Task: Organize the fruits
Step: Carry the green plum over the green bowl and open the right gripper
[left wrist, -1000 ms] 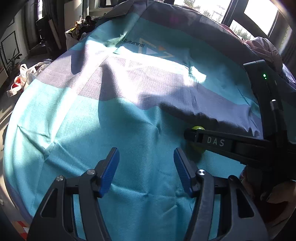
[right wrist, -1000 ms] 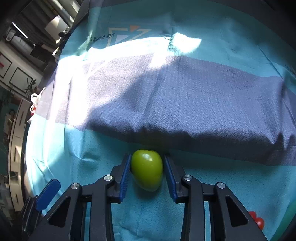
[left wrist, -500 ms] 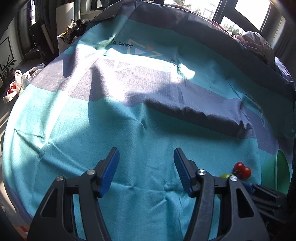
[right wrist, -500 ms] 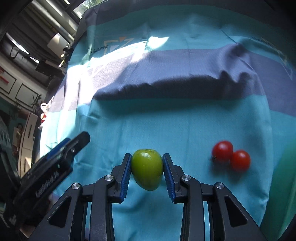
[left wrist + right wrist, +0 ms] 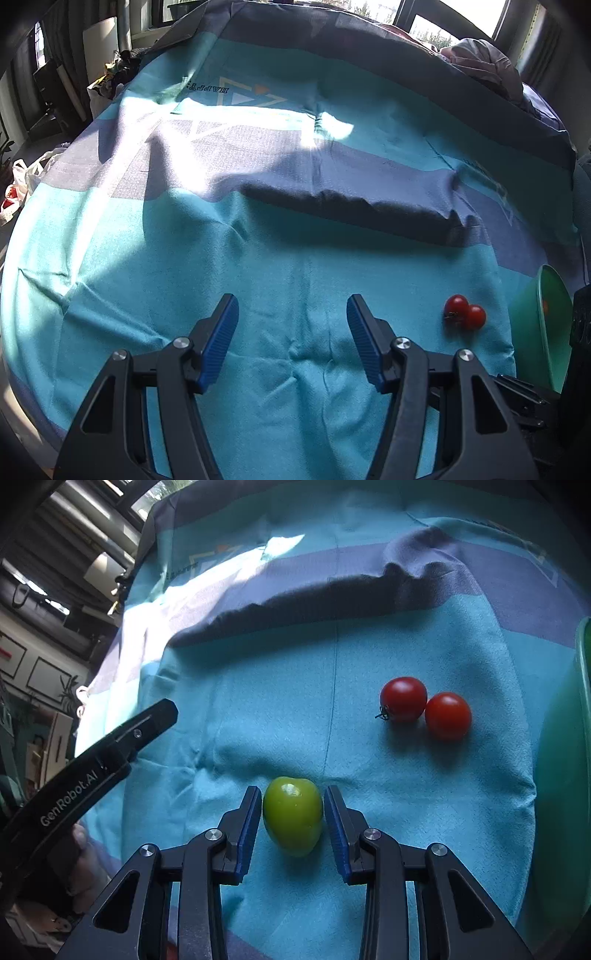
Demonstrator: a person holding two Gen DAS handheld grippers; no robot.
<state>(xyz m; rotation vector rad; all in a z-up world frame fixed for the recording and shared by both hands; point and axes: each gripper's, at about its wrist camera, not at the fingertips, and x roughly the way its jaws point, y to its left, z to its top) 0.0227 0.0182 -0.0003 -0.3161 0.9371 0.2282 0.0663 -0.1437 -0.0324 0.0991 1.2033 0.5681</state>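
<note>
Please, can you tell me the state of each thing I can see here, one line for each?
left gripper: open, empty, above the cloth.
right gripper: shut on the green fruit.
green fruit: held between the blue pads.
two red tomatoes: lying on the cloth, touching each other.
green bowl: at the right edge, tilted; contents unclear.
cloth: spread out, wrinkled, partly sunlit.

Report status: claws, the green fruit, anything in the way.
Left claw open, empty. Right claw shut on green fruit. Two red tomatoes touching on the cloth beside the green bowl. Path to bowl looks open.
</note>
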